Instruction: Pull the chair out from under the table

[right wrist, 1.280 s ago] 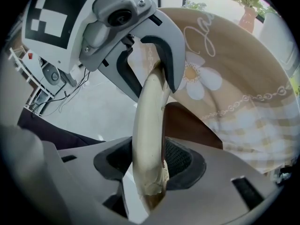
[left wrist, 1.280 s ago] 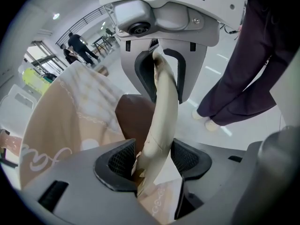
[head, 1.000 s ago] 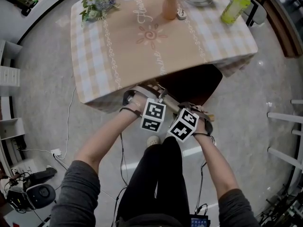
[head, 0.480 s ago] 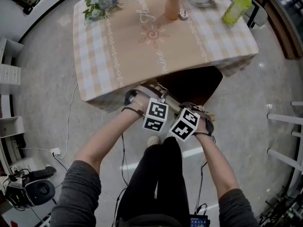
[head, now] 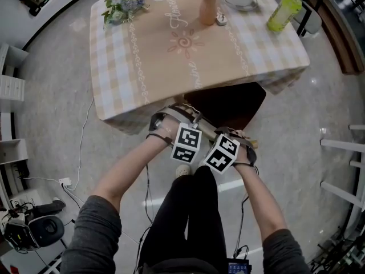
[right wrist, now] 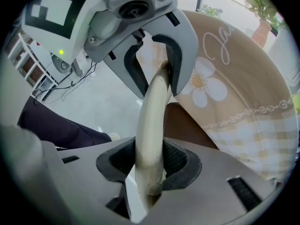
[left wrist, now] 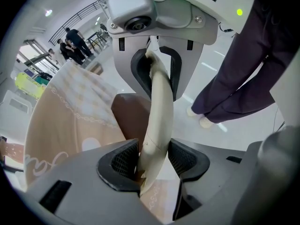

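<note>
The chair has a dark brown seat [head: 228, 104] that sits partly under the table [head: 142, 56], and a cream curved back rail [left wrist: 159, 107]. My left gripper [left wrist: 153, 159] has this rail between its pads, which press on it while the jaws are closing. My right gripper [right wrist: 149, 161] is shut on the same rail [right wrist: 152, 111], a short way along it. In the head view the left gripper [head: 181, 114] and the right gripper [head: 236, 135] stand side by side at the table's near edge, both pointing steeply down.
A checked cloth covers the table, which carries a vase [head: 207, 7], a green bottle [head: 283, 8] and flowers [head: 121, 4]. The person's legs [head: 188, 210] stand close behind the chair. A cable [head: 82, 147] lies on the floor at the left, and a white rack [head: 342, 170] stands at the right.
The view has shifted a little. Both grippers stay on the rail, and the chair has not visibly moved.
</note>
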`<state>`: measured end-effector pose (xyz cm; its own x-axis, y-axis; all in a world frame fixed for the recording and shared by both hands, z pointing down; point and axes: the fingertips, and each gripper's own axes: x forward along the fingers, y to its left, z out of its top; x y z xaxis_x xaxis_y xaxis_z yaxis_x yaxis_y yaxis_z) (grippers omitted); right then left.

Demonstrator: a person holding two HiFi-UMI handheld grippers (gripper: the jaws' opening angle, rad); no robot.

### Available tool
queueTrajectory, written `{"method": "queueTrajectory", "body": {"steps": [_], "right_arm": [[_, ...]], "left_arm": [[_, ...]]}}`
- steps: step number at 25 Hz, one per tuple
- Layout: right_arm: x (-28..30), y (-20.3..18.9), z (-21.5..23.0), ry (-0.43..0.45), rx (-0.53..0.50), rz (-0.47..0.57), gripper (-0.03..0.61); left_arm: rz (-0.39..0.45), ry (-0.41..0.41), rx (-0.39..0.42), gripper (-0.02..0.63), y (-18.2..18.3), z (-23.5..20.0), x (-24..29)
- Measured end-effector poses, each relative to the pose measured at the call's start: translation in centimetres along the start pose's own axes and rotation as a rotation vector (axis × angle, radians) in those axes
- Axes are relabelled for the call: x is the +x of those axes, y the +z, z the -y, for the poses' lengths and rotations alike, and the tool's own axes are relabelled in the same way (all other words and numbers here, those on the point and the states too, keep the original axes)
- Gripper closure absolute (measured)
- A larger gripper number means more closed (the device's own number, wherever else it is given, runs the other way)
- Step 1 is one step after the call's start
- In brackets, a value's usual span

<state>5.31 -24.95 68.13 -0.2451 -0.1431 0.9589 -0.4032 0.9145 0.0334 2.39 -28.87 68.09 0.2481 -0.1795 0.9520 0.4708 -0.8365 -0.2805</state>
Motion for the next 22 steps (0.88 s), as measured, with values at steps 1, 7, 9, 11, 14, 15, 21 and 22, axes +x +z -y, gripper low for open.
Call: {"method": "queueTrajectory", "body": {"steps": [1,7,9,11,14,15,21,22], "right_arm": [[0.0,0.0,-0.1,-0.001,-0.002,0.001,0.434],[-0.1,-0.2,-0.6,-0.004,-0.014,0.003,0.434],[-0.1,-0.3,-0.9,-0.003,-0.02,0.003,0.434],[-0.2,-0.3,-1.1,-0.001,-0.025,0.003,0.434],[-0.2,-0.5,-1.6,0.003,-0.032,0.001,0.434],[-0.2,-0.5,-1.8,0.005,-0.033,0.001,0.434],[-0.3,-0.8,-2.7,0.006,-0.043,-0.001,0.436],[-0.3,-0.9,-2.8,0.005,-0.044,0.0,0.436]], "left_arm": [[-0.001,0.0,-0.001,0.411,0.0,0.1,0.0],[-0.013,-0.003,-0.008,0.413,0.2,0.6,-0.1],[-0.013,-0.005,-0.01,0.414,0.3,0.9,-0.2],[-0.014,-0.007,-0.014,0.414,0.5,1.2,-0.3],[-0.02,-0.014,-0.018,0.414,0.6,1.7,-0.3],[-0.02,-0.015,-0.019,0.416,0.7,1.9,-0.3],[-0.026,-0.021,-0.025,0.417,1.1,2.8,-0.6],[-0.029,-0.021,-0.027,0.417,1.2,2.9,-0.6]]}}
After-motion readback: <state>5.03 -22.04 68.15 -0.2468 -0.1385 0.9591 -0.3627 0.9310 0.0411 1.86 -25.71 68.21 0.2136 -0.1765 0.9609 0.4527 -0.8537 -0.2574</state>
